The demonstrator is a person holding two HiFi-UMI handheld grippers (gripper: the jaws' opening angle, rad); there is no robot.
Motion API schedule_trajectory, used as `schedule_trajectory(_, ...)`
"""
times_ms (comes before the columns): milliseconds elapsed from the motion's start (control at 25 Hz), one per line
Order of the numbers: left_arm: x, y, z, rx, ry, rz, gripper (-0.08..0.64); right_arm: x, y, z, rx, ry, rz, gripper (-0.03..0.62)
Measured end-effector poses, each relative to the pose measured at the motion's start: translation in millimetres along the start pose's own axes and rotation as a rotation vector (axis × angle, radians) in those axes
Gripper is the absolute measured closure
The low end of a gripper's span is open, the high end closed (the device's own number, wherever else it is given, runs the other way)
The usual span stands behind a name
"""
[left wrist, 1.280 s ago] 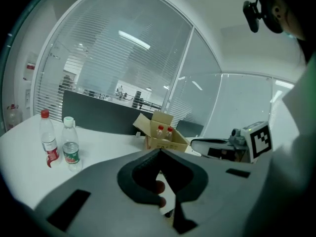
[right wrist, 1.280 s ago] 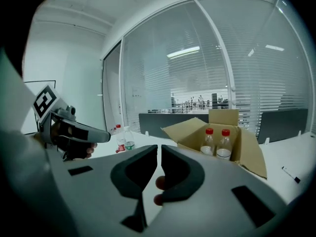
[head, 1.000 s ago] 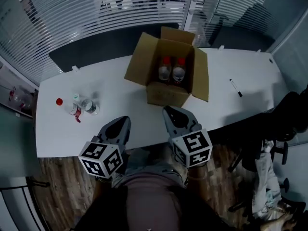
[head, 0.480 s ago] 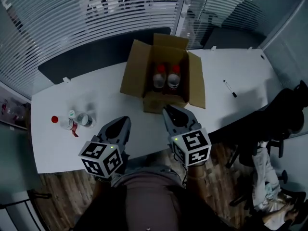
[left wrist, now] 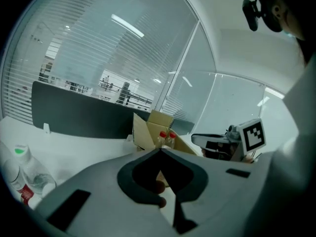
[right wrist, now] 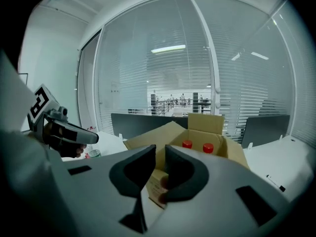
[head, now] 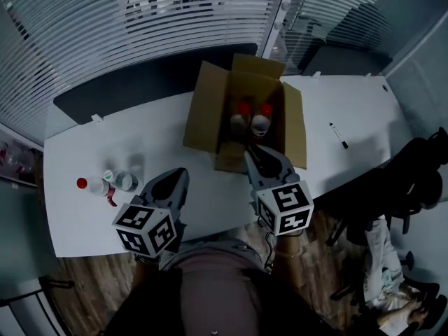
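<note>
The left gripper [left wrist: 160, 151] has its fingers [left wrist: 129, 181] pressed together at the tips with nothing between them, and it hovers above the near edge of the white worktop [head: 150, 142], low in the middle of the head view. The right gripper [right wrist: 160, 148] holds its fingers [right wrist: 183, 177] a narrow slit apart, also empty, and it points at the near wall of the cardboard box [right wrist: 212, 125] just ahead of it, close but not touching. The box sits at upper centre of the head view with its flaps folded outward, which leaves it open from above. Two red-capped bottles [head: 253, 112] stand upright inside it, side by side, probably packed close so they steady each other. At the left edge of the head view two loose bottles [head: 106, 184] stand close together, nearer the left gripper but well apart from it. A pen [head: 339, 136] lies alone at the right
</note>
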State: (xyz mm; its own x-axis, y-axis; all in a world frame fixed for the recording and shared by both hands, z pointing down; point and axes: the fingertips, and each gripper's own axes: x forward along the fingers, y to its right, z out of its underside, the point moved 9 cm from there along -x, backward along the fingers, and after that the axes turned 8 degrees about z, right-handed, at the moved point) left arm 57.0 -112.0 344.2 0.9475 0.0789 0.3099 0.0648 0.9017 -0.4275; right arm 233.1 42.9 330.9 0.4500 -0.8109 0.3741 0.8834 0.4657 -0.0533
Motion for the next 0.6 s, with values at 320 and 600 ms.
schedule_trajectory(320, 7.7, -22.5, -6.5, -0.017, -0.032, -0.001, 0.552, 30.9, 9.0, -9.1, -0.015, -0.031, 0.028, 0.535)
schedule_trajectory(600, 17.7, -42.1, -7.8, -0.054, -0.043, 0.0, 0.552, 60.3, 15.1, -14.5, -0.028, -0.061, 0.027, 0.517)
